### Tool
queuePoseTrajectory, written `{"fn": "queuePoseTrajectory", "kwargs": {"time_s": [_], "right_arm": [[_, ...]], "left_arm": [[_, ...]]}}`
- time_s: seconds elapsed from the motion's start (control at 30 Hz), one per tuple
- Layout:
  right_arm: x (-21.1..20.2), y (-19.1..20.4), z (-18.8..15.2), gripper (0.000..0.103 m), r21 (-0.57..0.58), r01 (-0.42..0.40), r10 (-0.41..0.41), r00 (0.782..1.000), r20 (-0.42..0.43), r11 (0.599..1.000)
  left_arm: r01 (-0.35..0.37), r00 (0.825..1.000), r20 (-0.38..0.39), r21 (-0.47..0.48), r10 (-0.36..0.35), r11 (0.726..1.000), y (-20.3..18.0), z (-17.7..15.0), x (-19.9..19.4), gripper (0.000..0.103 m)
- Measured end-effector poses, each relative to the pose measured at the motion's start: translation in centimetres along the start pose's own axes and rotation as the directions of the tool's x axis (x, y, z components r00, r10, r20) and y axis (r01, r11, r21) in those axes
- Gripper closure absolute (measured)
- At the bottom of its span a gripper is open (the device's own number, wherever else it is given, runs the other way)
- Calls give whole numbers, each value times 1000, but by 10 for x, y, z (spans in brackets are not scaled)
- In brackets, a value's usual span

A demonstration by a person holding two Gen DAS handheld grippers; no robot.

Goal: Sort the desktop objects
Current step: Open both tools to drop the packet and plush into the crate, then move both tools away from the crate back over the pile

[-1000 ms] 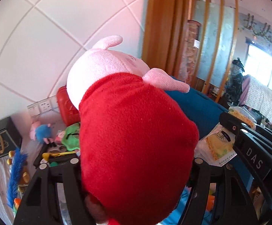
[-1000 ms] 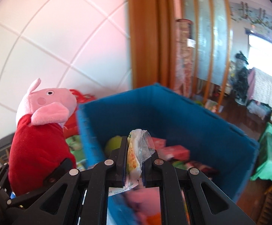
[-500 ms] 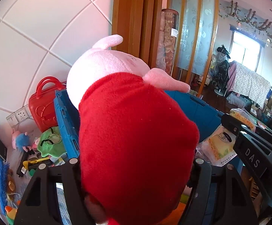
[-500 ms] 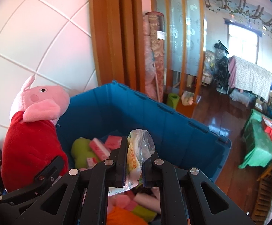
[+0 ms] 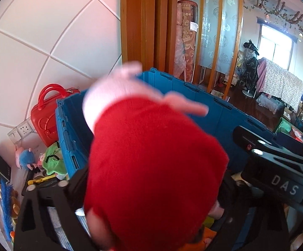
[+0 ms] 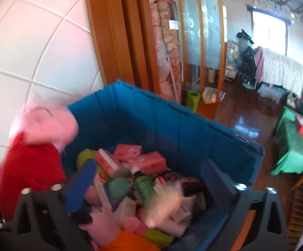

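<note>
We hold both grippers over the blue bin [image 6: 172, 129], which stands against the white tiled wall [image 5: 36, 52] beside a wooden door frame [image 5: 143, 25].

The left gripper [image 5: 151, 205] is opening — its black fingers [image 5: 53, 205] stand wide at seven and four o'clock in its own view. Between them sits the pig plush [image 5: 151, 163], a pink head on a red dress, blurred and filling the middle of that view. We cannot tell whether the pads touch it at all. Seen from the right wrist, the same plush [image 6: 32, 159] hangs at nine o'clock, at the bin's left wall.

The right gripper [image 6: 151, 190] is opening too, its blue-padded fingers [image 6: 78, 188] spread far apart with no pad pressing on anything. Between them, a blurred clear snack packet [image 6: 161, 207] shows at about six o'clock, above the heap in the bin. That heap holds pink boxes [image 6: 145, 161], a green bottle [image 6: 145, 186] and a teal ball [image 6: 119, 188].

In the left view, at nine o'clock outside the bin, a red toy case [image 5: 46, 113] leans by the wall. Lower, near eight o'clock — on the desk — lie a small blue plush [image 5: 26, 156], a green cloth toy [image 5: 53, 161] and a blue brush [image 5: 5, 200].
</note>
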State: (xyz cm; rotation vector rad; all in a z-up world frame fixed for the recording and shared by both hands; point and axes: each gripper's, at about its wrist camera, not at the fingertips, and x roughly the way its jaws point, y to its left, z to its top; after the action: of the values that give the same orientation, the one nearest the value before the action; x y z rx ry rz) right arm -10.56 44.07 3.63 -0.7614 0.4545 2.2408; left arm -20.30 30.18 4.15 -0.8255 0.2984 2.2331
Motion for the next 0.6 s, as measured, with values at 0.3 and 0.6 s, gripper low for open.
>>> {"fn": "queuePoseTrajectory", "kwargs": {"time_s": [0.3, 0.6], "right_arm": [[13, 5, 2, 0, -16, 6, -6, 1000, -16, 1000], [11, 15, 3, 0, -29, -11, 11, 1000, -14, 1000]], "left_arm": [[-4, 1000, 0, -12, 4, 1000, 6, 0, 3, 0], [-8, 1000, -1, -38, 8, 999, 19, -5, 4, 0]]}}
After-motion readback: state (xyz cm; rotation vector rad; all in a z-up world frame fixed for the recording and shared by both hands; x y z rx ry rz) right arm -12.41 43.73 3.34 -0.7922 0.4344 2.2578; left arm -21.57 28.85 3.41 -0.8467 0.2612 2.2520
